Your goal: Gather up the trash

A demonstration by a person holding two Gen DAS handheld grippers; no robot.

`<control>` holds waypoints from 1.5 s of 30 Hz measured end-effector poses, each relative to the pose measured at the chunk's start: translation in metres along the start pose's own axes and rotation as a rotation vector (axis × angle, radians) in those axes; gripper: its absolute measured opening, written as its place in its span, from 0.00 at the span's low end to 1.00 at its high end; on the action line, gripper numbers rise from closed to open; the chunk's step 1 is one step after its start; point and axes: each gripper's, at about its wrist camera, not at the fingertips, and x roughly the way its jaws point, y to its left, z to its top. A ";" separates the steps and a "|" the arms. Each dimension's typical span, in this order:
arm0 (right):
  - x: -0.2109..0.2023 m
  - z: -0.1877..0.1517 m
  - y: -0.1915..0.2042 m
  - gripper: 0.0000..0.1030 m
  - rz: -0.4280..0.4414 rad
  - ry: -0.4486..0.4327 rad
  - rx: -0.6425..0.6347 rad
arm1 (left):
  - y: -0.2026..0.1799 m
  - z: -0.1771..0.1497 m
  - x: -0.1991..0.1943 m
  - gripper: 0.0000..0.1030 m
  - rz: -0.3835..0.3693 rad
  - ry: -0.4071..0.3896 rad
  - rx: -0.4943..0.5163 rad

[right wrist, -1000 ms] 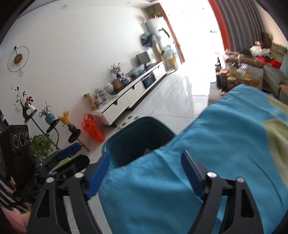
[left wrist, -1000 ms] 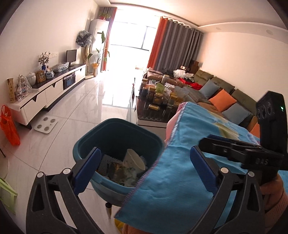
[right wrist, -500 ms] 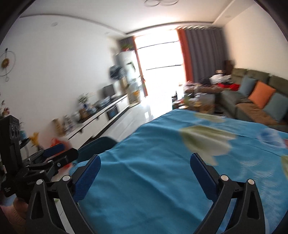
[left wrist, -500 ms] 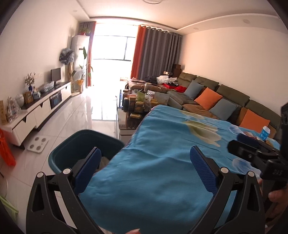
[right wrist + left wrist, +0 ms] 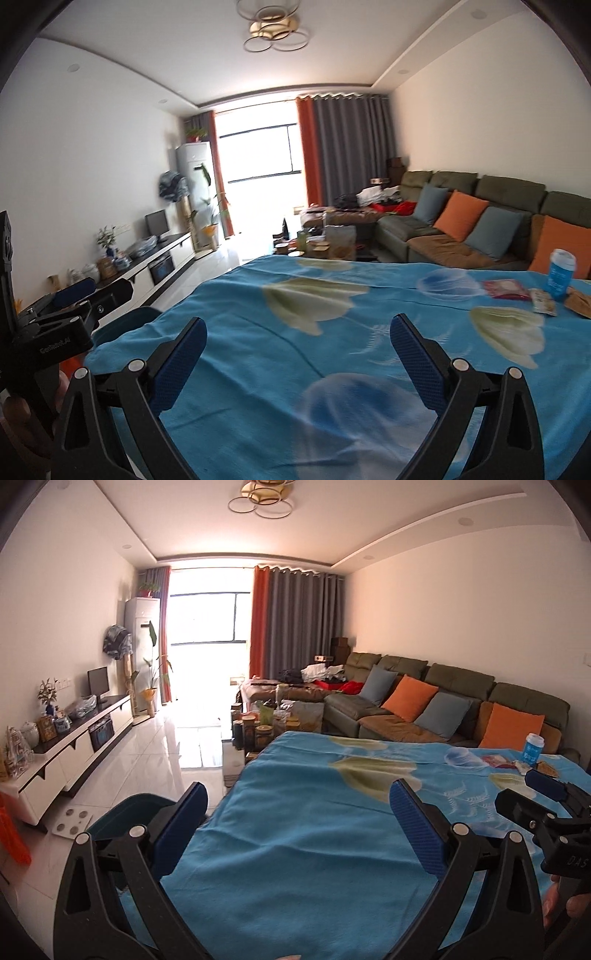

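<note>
Both tools, left [image 5: 295, 823] & right [image 5: 295, 354], gape empty; only right view shows snack wrapper [image 5: 543, 301] clearly.

Both grippers [image 5: 297, 823] [image 5: 297, 347] empty, fingers [image 5: 415, 360] spread.

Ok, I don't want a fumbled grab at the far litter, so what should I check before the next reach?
1. Right claw open, nothing between its fingers: ok.
2. Left claw open and empty: ok.
3. Blue cup upright: ok.
4. Red wrapper lying flat on the blue cloth, unobstructed: ok.
5. Teal bin at the table's left edge: ok; room inside: cannot tell.
</note>
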 end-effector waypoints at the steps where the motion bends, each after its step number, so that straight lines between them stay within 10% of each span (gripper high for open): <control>1: -0.003 -0.001 -0.003 0.93 -0.013 -0.009 0.003 | -0.003 0.000 0.000 0.94 0.000 -0.007 0.005; 45: -0.052 -0.002 -0.019 0.93 -0.142 -0.138 -0.007 | -0.021 -0.005 -0.034 0.94 -0.030 -0.100 0.044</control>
